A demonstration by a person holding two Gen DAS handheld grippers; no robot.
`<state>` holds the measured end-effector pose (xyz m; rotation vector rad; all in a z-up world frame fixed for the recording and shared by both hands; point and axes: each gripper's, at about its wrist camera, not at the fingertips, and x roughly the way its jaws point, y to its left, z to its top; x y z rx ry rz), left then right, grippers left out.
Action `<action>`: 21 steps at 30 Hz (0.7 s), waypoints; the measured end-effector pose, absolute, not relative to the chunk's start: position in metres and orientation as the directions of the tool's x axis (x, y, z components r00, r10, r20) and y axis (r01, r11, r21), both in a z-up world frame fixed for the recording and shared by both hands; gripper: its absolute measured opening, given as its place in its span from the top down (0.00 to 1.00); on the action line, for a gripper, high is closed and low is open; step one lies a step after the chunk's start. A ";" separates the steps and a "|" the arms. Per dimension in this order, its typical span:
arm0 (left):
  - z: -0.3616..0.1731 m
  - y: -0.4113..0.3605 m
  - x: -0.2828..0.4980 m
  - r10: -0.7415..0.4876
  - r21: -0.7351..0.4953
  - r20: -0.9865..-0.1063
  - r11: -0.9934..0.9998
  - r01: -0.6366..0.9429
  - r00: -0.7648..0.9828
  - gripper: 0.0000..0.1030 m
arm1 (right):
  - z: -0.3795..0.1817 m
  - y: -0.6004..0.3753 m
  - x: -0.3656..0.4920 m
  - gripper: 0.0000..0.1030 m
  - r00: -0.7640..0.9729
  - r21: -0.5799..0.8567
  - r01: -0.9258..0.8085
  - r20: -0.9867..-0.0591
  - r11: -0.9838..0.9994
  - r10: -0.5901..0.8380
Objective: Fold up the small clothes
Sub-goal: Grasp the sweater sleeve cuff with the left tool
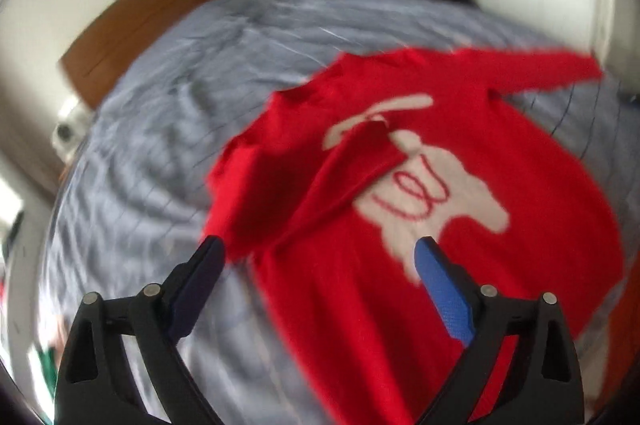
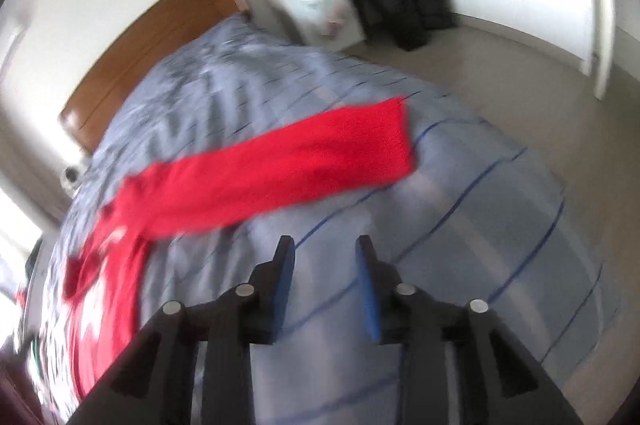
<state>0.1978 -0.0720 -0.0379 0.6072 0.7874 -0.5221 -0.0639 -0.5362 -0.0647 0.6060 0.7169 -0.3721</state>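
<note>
Lying flat on the grey striped duvet (image 1: 152,129), red sweater (image 1: 460,161) reaches its one outstretched sleeve (image 2: 288,169) toward the bed's floor-side edge. Left gripper (image 1: 320,257) hovers above, jaws wide, empty. Right gripper (image 2: 326,249) part-open, empty, over bare duvet. Motif illegible, blurred.

We see a red knitted-looking cloth sweater (image 1: 500,185), matt, with a pale woven-in figure, though blur makes the weave hard to judge. It lies on a grey-blue striped cloth bedcover (image 2: 460,225), soft and matt. The brown wooden headboard (image 2: 160,41) looks smooth with a slight sheen. The black plastic left gripper (image 1: 320,249) carries textured blue pads (image 1: 444,293).
</note>
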 end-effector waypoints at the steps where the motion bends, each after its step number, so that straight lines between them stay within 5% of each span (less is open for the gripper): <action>1: -0.050 -0.087 0.214 -0.186 0.309 -0.798 0.690 0.654 0.574 0.17 | -0.066 -0.525 -0.066 0.69 0.707 0.383 0.494 -0.700 0.781 -0.104; 9: -0.107 -0.130 0.262 -0.095 0.334 -0.854 0.654 0.679 0.511 0.35 | -0.071 -0.473 -0.073 0.69 0.735 0.364 0.414 -0.675 0.834 -0.070; 11: -0.112 -0.139 0.265 -0.118 0.300 -0.863 0.663 0.685 0.492 0.60 | -0.074 -0.473 -0.070 0.69 0.732 0.364 0.416 -0.677 0.833 -0.069; 12: -0.112 -0.139 0.266 -0.128 0.277 -0.868 0.677 0.681 0.481 0.91 | -0.076 -0.473 -0.070 0.69 0.729 0.368 0.420 -0.681 0.829 -0.067; 17: -0.073 -0.095 0.279 -0.225 0.108 -0.820 0.843 0.527 0.526 0.94 | -0.079 -0.479 -0.075 0.69 0.729 0.393 0.444 -0.681 0.805 -0.069; 21: -0.025 0.012 0.282 -0.256 -0.117 -0.750 0.959 0.259 0.609 0.94 | -0.076 -0.478 -0.078 0.69 0.741 0.393 0.442 -0.666 0.806 -0.081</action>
